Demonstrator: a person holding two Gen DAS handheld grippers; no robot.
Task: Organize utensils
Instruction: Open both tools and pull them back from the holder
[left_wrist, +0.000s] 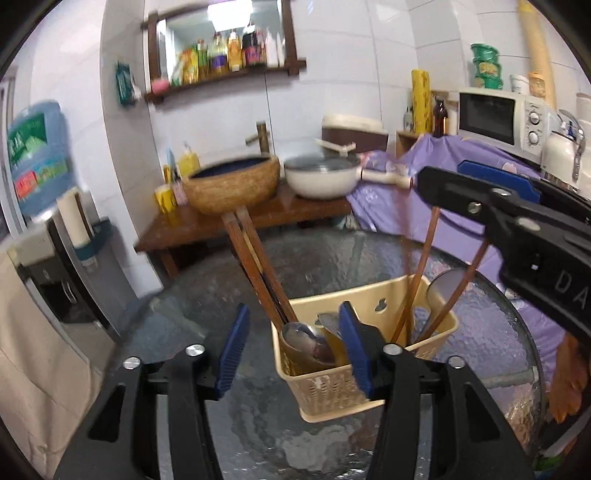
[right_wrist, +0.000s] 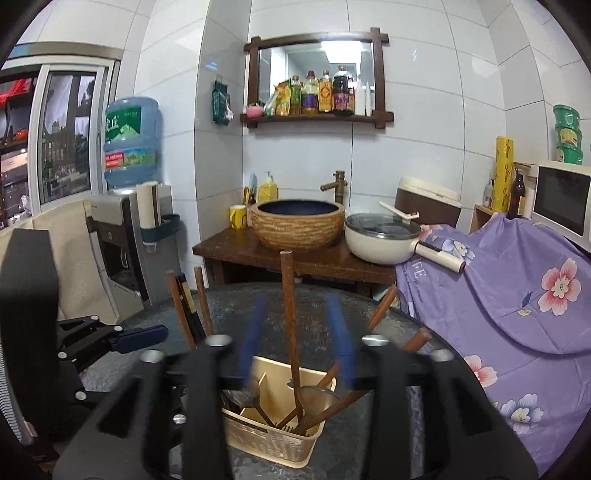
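A beige plastic utensil basket (left_wrist: 332, 391) stands on the round glass table (left_wrist: 258, 424); it also shows in the right wrist view (right_wrist: 269, 439). It holds metal spoons (left_wrist: 306, 341), brown chopsticks (left_wrist: 255, 266) and wooden-handled utensils (right_wrist: 290, 317). My left gripper (left_wrist: 291, 352) is open, its right pad against the basket's near left rim, holding nothing. My right gripper (right_wrist: 299, 338) is open just above the basket, an upright wooden handle standing between its blurred pads without being touched. It appears in the left wrist view (left_wrist: 480, 184) at upper right.
A wooden stand (right_wrist: 295, 258) behind the table bears a woven basin (right_wrist: 297, 225) and a white lidded pot (right_wrist: 384, 236). Purple floral cloth (right_wrist: 517, 314) covers the right side. A water dispenser (right_wrist: 129, 221) stands at the left, a microwave (left_wrist: 498, 118) at the right.
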